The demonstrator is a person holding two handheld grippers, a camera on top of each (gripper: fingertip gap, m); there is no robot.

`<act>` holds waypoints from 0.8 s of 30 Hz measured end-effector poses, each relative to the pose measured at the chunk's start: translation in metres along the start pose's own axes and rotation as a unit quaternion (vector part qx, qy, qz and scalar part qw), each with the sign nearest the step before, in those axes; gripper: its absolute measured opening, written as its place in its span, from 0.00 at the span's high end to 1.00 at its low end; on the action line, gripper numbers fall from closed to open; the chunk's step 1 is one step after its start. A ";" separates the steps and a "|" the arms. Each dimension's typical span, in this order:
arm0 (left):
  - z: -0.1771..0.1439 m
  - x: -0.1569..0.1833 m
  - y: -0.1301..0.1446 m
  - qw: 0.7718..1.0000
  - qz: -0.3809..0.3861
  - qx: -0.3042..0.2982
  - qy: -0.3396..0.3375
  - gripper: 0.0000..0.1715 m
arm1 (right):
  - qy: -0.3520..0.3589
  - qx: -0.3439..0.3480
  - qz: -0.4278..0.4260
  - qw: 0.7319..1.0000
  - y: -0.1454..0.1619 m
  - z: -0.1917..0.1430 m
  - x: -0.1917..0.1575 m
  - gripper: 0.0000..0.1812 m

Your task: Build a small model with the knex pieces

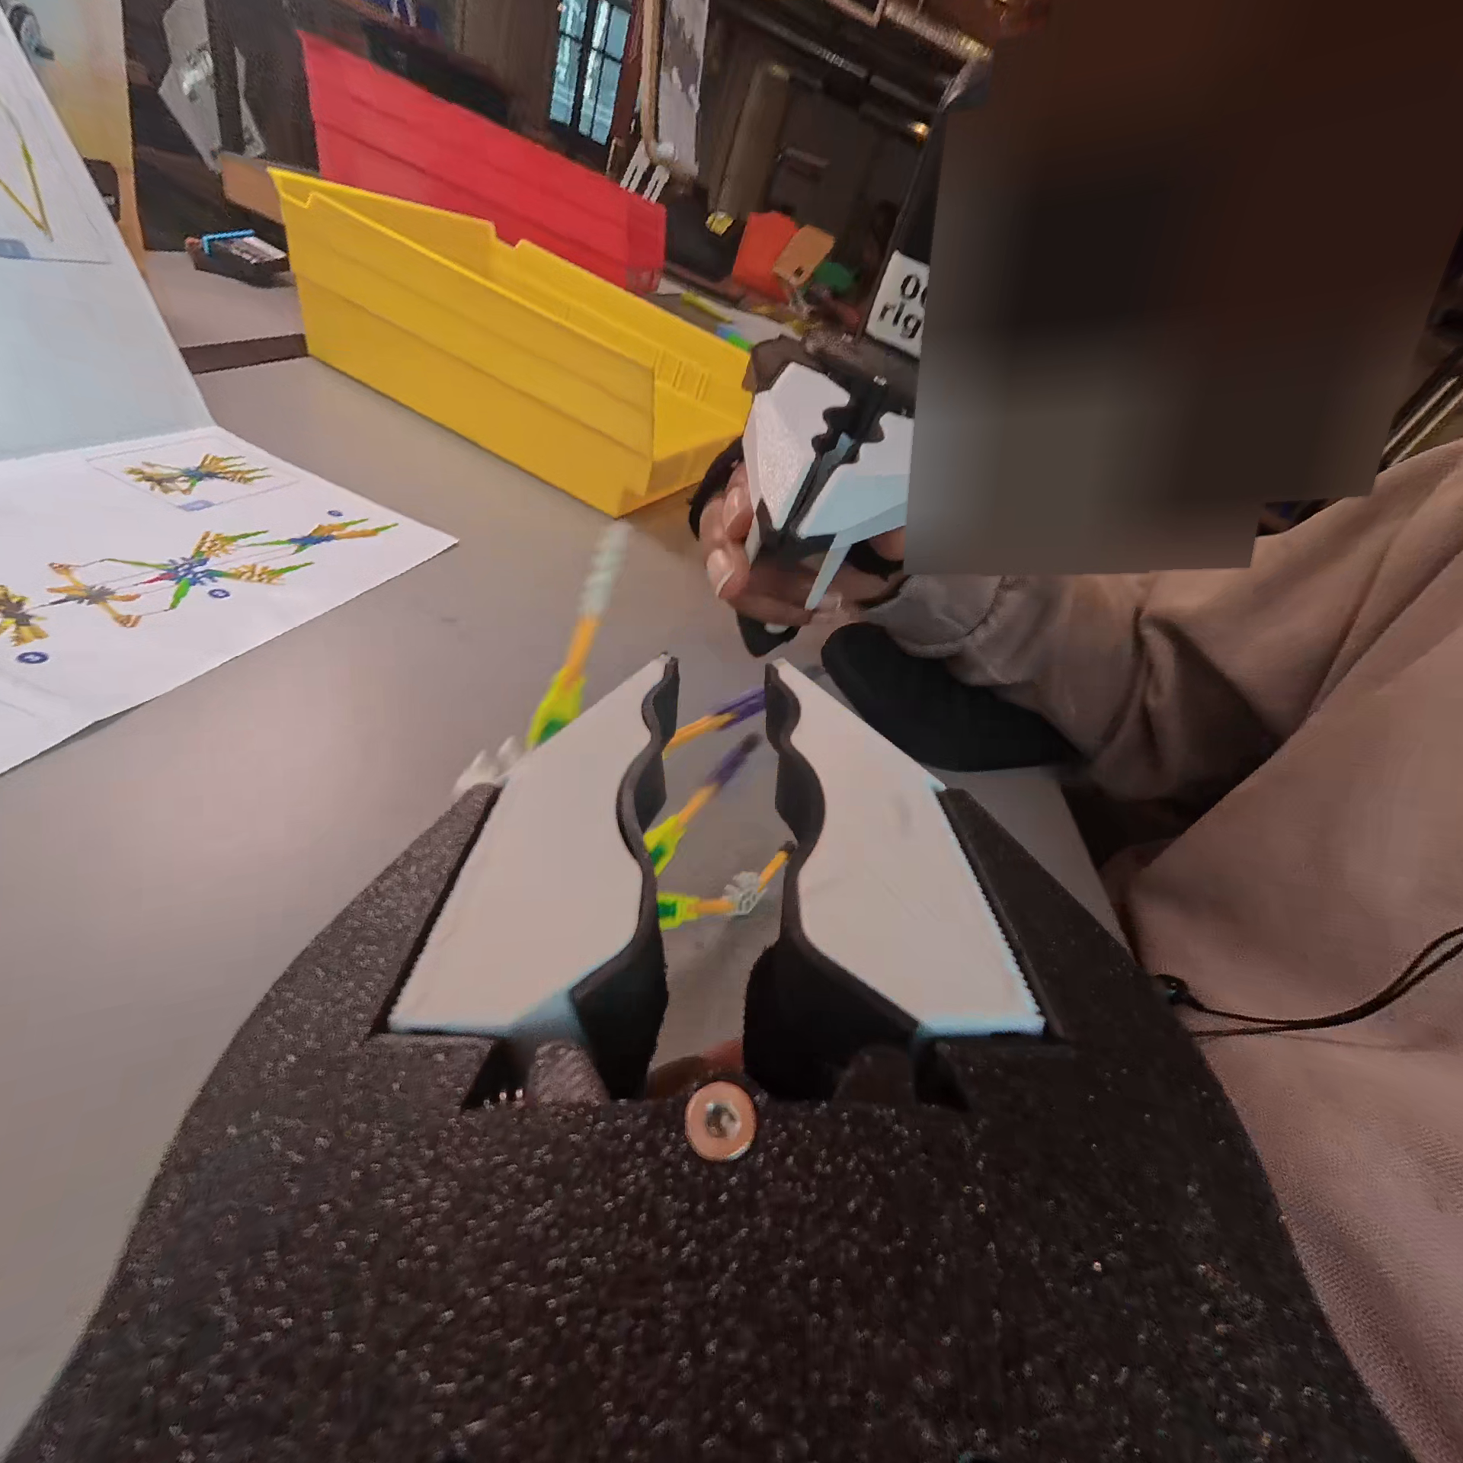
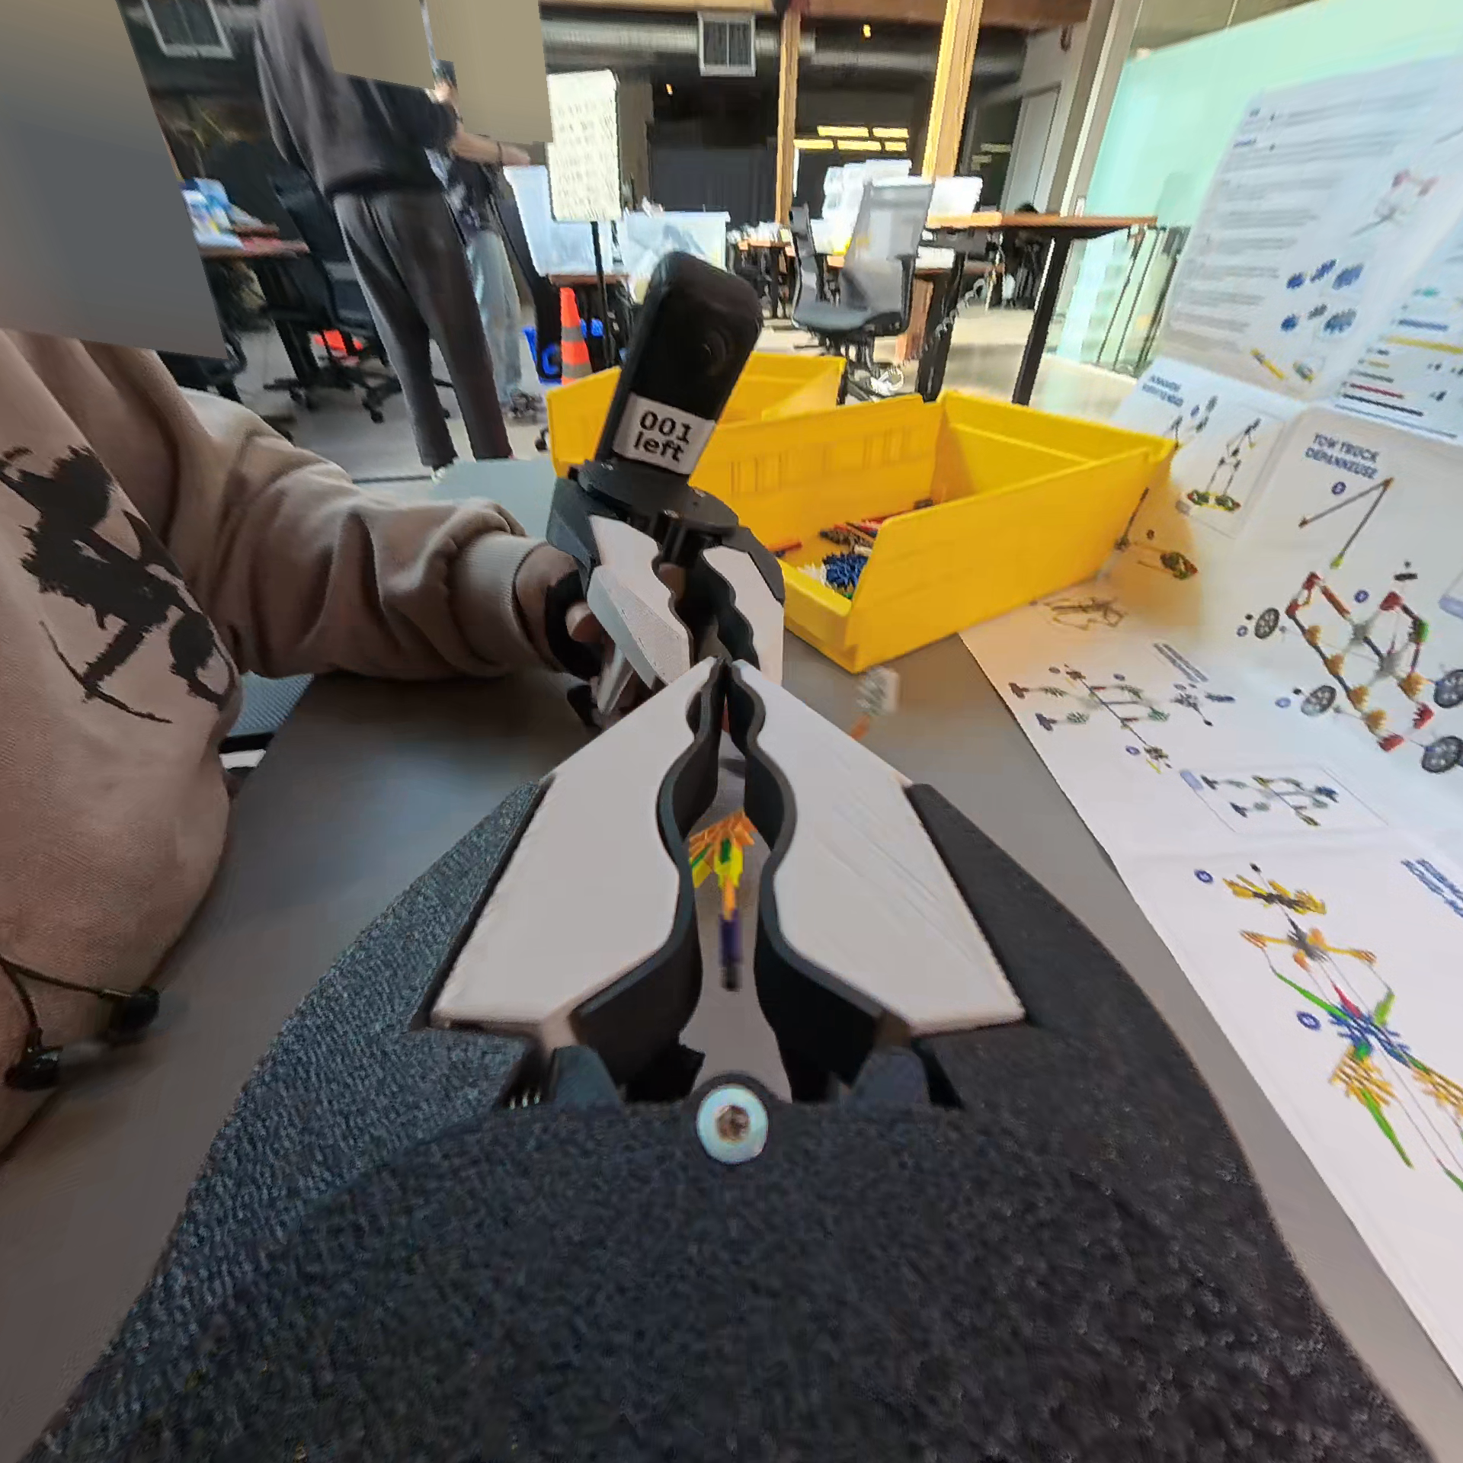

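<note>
A toy assembly [image 1: 697, 799] of yellow, green and purple rods with grey connectors lies on the grey table [image 1: 237, 871]. My left gripper [image 1: 720, 673] is open and hovers just above it, so the rods show through the gap. My right gripper [image 1: 772, 625] points down at the assembly's far end with its fingers together. In the right wrist view the right gripper [image 2: 724, 671] is shut. The assembly [image 2: 722, 863] shows through the gap behind the tips. I cannot tell whether the tips pinch a rod. The open left gripper [image 2: 685, 633] sits just beyond them.
A yellow bin [image 1: 491, 348] holding loose rods [image 2: 847, 566] stands behind, with a red bin [image 1: 475, 174] farther back. An instruction sheet [image 2: 1267, 792] lies flat, and a poster [image 2: 1346, 237] stands upright behind it. A white connector [image 2: 875, 689] lies by the sheet. The person's sleeve [image 1: 1108, 673] rests on the table edge. Only a small space, under 4 cm, lies between the two pairs of fingers.
</note>
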State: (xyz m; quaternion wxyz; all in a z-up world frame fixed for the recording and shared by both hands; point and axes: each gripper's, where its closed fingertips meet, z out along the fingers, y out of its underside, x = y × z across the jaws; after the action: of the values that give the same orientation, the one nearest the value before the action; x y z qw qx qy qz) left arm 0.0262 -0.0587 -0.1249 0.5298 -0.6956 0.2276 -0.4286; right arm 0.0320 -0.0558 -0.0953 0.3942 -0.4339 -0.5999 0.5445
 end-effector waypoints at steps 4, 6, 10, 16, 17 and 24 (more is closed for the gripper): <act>-0.001 0.002 -0.009 0.999 0.030 0.021 -0.009 0.88 | -0.011 0.030 0.013 0.999 -0.006 0.007 -0.006 1.00; -0.006 -0.008 -0.009 0.997 0.066 0.011 -0.050 0.88 | 0.010 0.000 0.016 1.000 0.005 0.009 0.002 1.00; -0.027 -0.028 -0.018 0.989 0.099 0.012 -0.111 0.88 | 0.049 -0.025 0.023 0.998 0.016 0.008 0.016 0.99; -0.061 -0.074 -0.012 0.966 0.102 -0.052 -0.232 0.82 | 0.078 -0.099 -0.016 0.992 0.043 0.015 0.023 0.89; -0.065 -0.082 -0.002 0.962 0.086 -0.086 -0.245 0.82 | 0.082 -0.110 -0.024 0.990 0.047 0.016 0.024 0.89; -0.067 -0.099 0.046 0.944 0.011 -0.196 -0.263 0.74 | 0.105 -0.126 -0.039 0.986 0.053 0.013 0.032 0.86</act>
State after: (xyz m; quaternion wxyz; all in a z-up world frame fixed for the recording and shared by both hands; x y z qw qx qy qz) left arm -0.0756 -0.0344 -0.1981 0.4286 -0.8713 0.1675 -0.1708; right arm 0.0148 -0.0279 -0.1494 0.4182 -0.5112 -0.6354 0.4001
